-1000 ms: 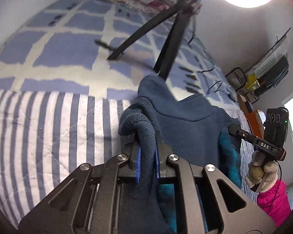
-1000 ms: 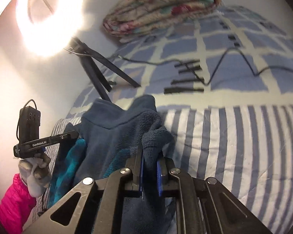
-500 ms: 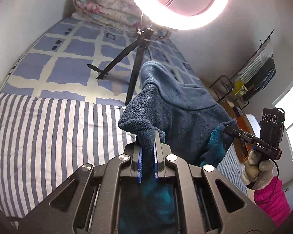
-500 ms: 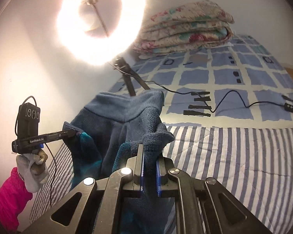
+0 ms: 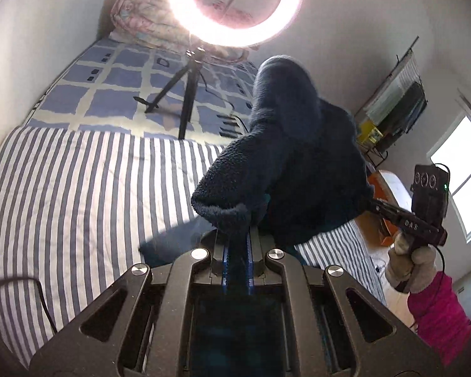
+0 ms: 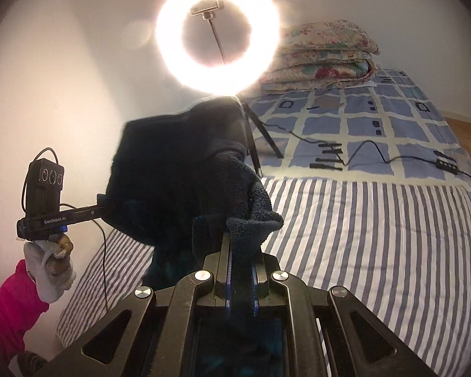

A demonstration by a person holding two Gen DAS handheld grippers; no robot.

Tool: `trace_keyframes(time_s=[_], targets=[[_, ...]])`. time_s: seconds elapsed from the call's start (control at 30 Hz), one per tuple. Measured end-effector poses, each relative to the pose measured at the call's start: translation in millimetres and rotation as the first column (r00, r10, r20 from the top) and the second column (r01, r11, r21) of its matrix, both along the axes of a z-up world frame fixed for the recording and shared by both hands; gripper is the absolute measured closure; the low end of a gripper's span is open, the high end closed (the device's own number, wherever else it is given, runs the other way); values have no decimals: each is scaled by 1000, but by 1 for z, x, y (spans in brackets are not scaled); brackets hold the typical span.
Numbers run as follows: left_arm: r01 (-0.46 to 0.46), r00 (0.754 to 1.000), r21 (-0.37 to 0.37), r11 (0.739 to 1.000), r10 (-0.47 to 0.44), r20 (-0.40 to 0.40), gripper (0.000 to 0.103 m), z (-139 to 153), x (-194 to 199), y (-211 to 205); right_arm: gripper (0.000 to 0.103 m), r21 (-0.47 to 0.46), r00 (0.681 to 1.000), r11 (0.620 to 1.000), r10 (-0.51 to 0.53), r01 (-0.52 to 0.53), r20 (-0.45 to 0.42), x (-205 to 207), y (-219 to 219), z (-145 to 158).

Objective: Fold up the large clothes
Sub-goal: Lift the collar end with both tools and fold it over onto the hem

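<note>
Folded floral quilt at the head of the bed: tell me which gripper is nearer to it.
Right, though only slightly by these views. The right gripper holds the dark fleece garment on the folded floral quilt's side; the left gripper holds it on the far side, toward the wall.

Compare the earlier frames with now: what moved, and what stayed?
Both grippers, left and right, lifted the dark blue fleece garment up off the striped bedspread. Unchanged: both jaws stay clamped on the fleece; ring light and folded quilt remain in place.

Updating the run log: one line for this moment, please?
left gripper: shut on fleece garment | right gripper: shut on garment | garment: held above striped bed cover
</note>
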State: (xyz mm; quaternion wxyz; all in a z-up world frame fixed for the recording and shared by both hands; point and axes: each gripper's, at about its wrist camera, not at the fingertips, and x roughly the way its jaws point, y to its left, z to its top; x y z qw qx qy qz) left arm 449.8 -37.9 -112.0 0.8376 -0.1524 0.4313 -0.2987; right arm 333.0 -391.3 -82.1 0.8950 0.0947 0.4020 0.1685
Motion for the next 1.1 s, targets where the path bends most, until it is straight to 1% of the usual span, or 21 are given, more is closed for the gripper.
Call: trace_keyframes(time_s=[0.1, 0.2, 0.3, 0.4, 0.43, 0.5, 0.67, 0.7, 0.77, 0.87, 0.9, 0.97, 1.07, 1.1], targets=[[16, 1000, -22, 1000, -16, -6, 97, 1, -29, 0, 96, 9, 1000, 1000, -11, 11, -3, -20, -3, -2], [40, 999, -5, 999, -40, 3, 97, 0, -55, -3, 96, 5, 1000, 1000, -25, 25, -7, -42, -5, -6], [63, 998, -3, 998, -63, -12, 97, -7, -81, -3, 97, 9, 999, 999, -31, 31, -10, -64, -9, -12], [83, 996, 38, 996, -83, -21, 97, -18, -103, -4, 97, 7, 1000, 1000, -24, 24, -17, -88, -9, -20], [91, 995, 48, 995, -89, -34, 97, -24, -111, -3, 97, -6, 1000, 1000, -20, 20, -21, -97, -7, -24], [107, 993, 76, 991, -102, -58, 97, -35, -123, -2, 97, 2, 999, 1000, -9, 9, -41, -112, -4, -35], [154, 987, 191, 970, -140, -82, 97, -65, -153, -2, 97, -98, 995, 994, 45, -54, -91, -150, 20, -67], [160, 985, 204, 966, -144, -91, 97, -70, -157, -1, 96, -103, 993, 993, 51, -61, -102, -155, 23, -72], [169, 983, 207, 964, -149, -107, 97, -78, -166, 3, 96, -115, 992, 991, 58, -72, -116, -168, 29, -79], [176, 982, 216, 960, -157, -100, 97, -77, -179, 12, 94, -151, 991, 985, 67, -84, -119, -184, 36, -74], [176, 983, 224, 958, -158, -99, 96, -75, -182, 13, 90, -164, 990, 982, 77, -96, -116, -188, 38, -71], [176, 983, 232, 957, -158, -94, 94, -69, -189, 19, 83, -220, 990, 969, 94, -116, -110, -198, 43, -61], [173, 984, 225, 959, -157, -88, 91, -56, -196, 30, 80, -243, 987, 960, 117, -142, -113, -211, 45, -46], [176, 983, 218, 960, -161, -84, 91, -51, -199, 33, 77, -246, 986, 957, 127, -151, -108, -218, 44, -38]])
